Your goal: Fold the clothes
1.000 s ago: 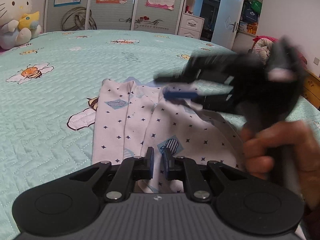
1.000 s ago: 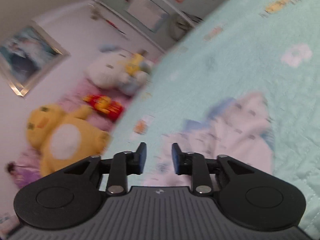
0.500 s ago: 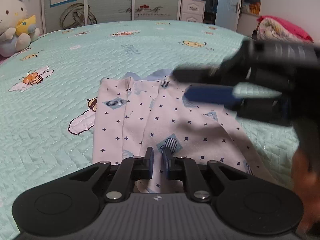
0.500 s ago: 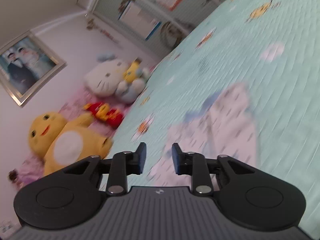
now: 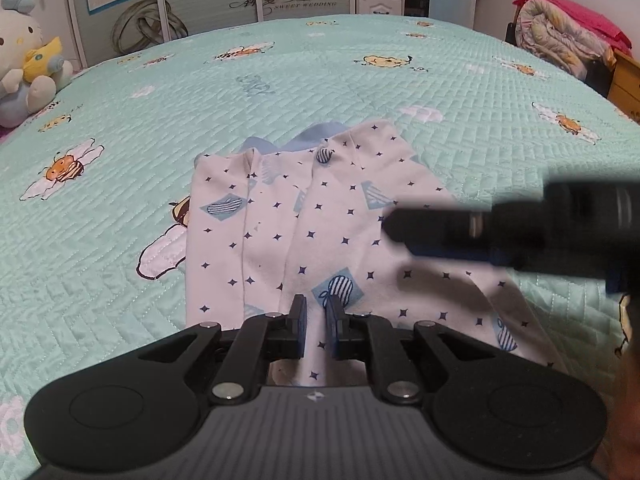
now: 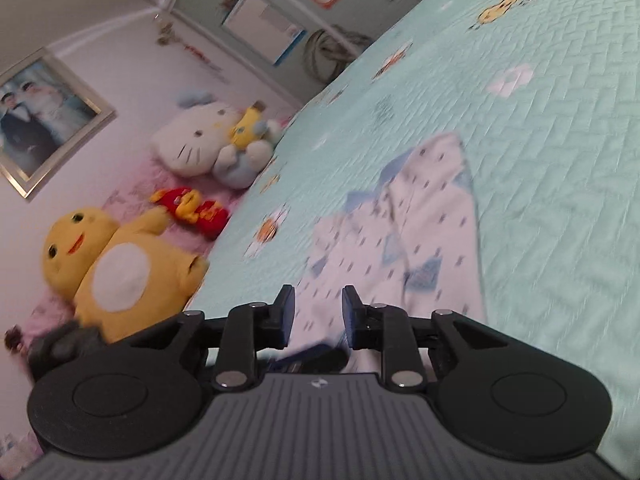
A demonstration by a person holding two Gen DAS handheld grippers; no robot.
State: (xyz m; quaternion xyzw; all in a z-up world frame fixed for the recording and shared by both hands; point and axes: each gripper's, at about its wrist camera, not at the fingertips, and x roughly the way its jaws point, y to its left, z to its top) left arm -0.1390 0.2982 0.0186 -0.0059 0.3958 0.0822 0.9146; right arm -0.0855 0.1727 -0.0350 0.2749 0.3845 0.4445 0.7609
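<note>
A white garment with navy stars and pale blue patches lies folded lengthwise on the teal bed quilt, its blue collar at the far end. My left gripper is at the garment's near edge, jaws nearly together with a ridge of the fabric pinched between them. My right gripper reaches in blurred from the right, hovering over the garment's right side. In the right wrist view my right gripper shows its jaws apart and closing. The garment lies beyond them and nothing is between the pads.
A white cat plush sits at the bed's far left, and a yellow plush lies beside it. Wardrobe doors stand behind the bed. Rolled quilts are piled at the far right.
The right gripper has drawn back to the right, off the middle of the garment. The left wrist view has levelled out, and the left grip and the garment's lay look the same.
</note>
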